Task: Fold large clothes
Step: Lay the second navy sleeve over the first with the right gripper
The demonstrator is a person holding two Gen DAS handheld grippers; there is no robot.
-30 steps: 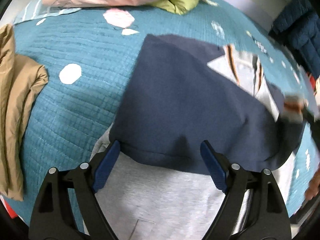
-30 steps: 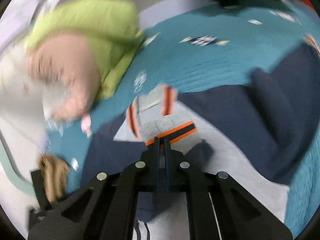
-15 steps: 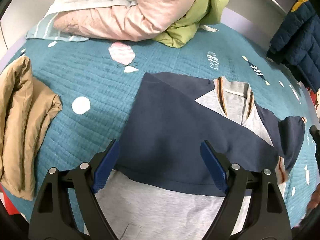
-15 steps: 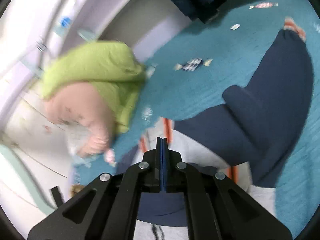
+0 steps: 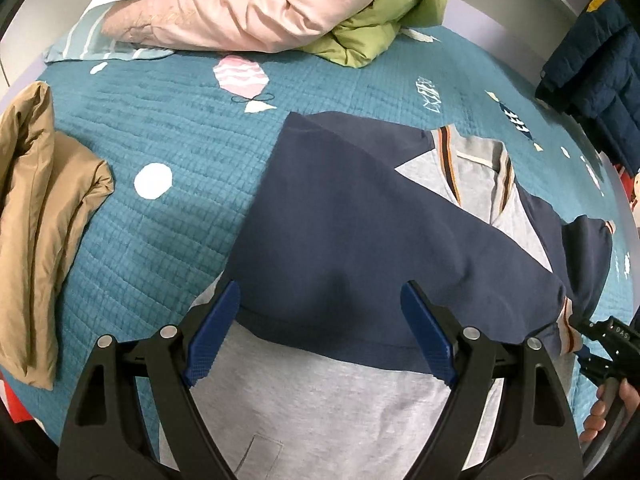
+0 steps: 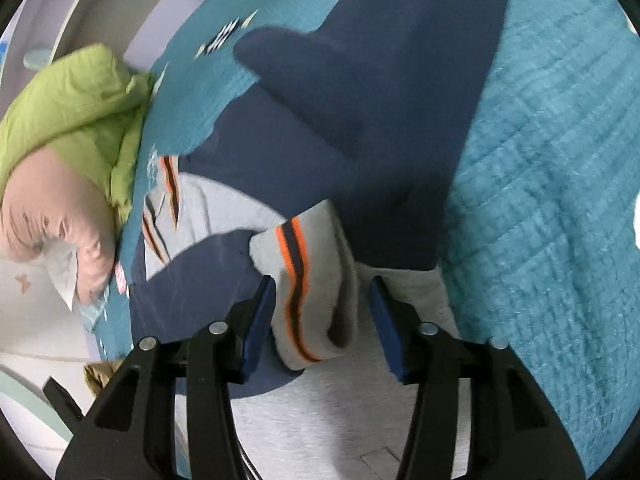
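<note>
1. Sweatshirt [image 5: 348,240], navy and grey, lies spread on the teal quilted bed [image 5: 168,128], directly ahead of and under both of your grippers.
2. Your left gripper [image 5: 320,332] has its blue pads wide apart with nothing between them; it hangs over the line where the navy panel meets the grey lower body.
3. One navy sleeve is folded across the chest, running from the far left of that gripper down to its near right.
4. Ahead of the left gripper and a little right sits the grey V-neck collar [image 5: 476,168] with orange and dark stripes.
5. Your right gripper [image 6: 322,320] is opening; the grey striped cuff [image 6: 308,276] sits between its pads, and the right pad stands clear of the cloth. Whether the left pad touches the cuff, you cannot tell.
6. That cuff ends the folded sleeve and rests on the grey body just in front of the right gripper.
7. The second navy sleeve [image 6: 392,92] stretches away ahead of the right gripper, over the bed.
8. From the left wrist view, your right hand [image 5: 608,412] shows at the lower right edge, gripping the tool handle.
9. Far left of the left gripper lies a folded tan garment [image 5: 36,220]; far ahead, a pink jacket [image 5: 248,8] and a green jacket [image 5: 384,28] are piled together, and a dark blue puffer jacket [image 5: 592,68] lies far right.
</note>
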